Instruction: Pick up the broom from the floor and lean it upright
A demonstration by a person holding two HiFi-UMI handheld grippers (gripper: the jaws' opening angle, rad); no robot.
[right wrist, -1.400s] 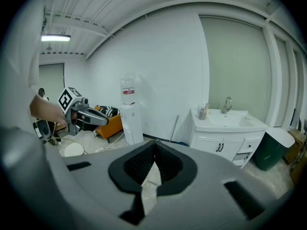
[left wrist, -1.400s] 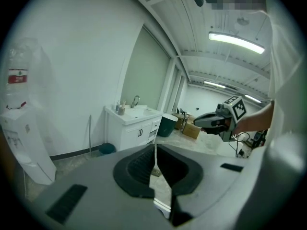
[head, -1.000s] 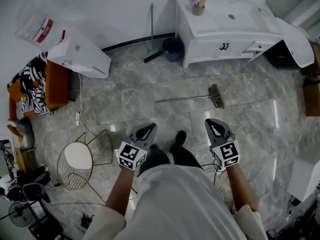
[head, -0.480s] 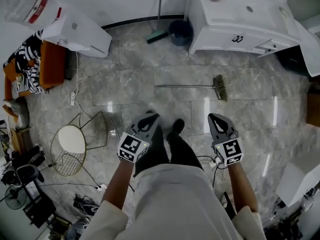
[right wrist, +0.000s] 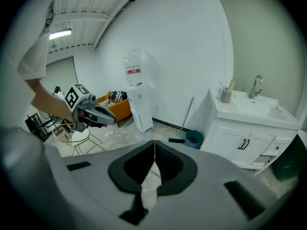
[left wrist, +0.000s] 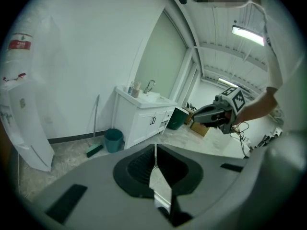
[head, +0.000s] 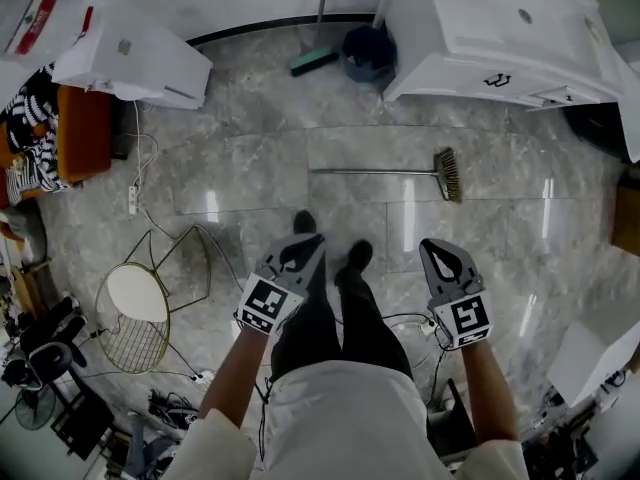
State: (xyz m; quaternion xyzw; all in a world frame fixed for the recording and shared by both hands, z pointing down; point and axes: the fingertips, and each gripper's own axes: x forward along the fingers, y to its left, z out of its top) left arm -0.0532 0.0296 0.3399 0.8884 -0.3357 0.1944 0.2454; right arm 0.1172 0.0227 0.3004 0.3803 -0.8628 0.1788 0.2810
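Note:
The broom [head: 400,172] lies flat on the marble floor, its thin metal handle pointing left and its tan bristles [head: 450,174] at the right. It is ahead of the person's feet. My left gripper [head: 301,251] is held low beside the left leg, shut and empty, well short of the handle. My right gripper [head: 440,256] is level with it on the right, below the bristles, also shut and empty. In the left gripper view the jaws [left wrist: 155,150] meet in a thin line. The right gripper view shows the same of its own jaws [right wrist: 154,147]. The broom is hidden in both gripper views.
A white vanity cabinet [head: 500,38] stands at the back right, with a teal bin [head: 368,53] and a green brush [head: 313,60] leaning on the wall beside it. A white dispenser [head: 130,58], orange seat [head: 85,133], wire stool [head: 135,308] and floor cables [head: 133,200] are at the left.
The person has stepped forward, so the broom now lies closer to the feet. Both grippers have sunk lower and stayed shut. The broom itself has not moved on the floor.

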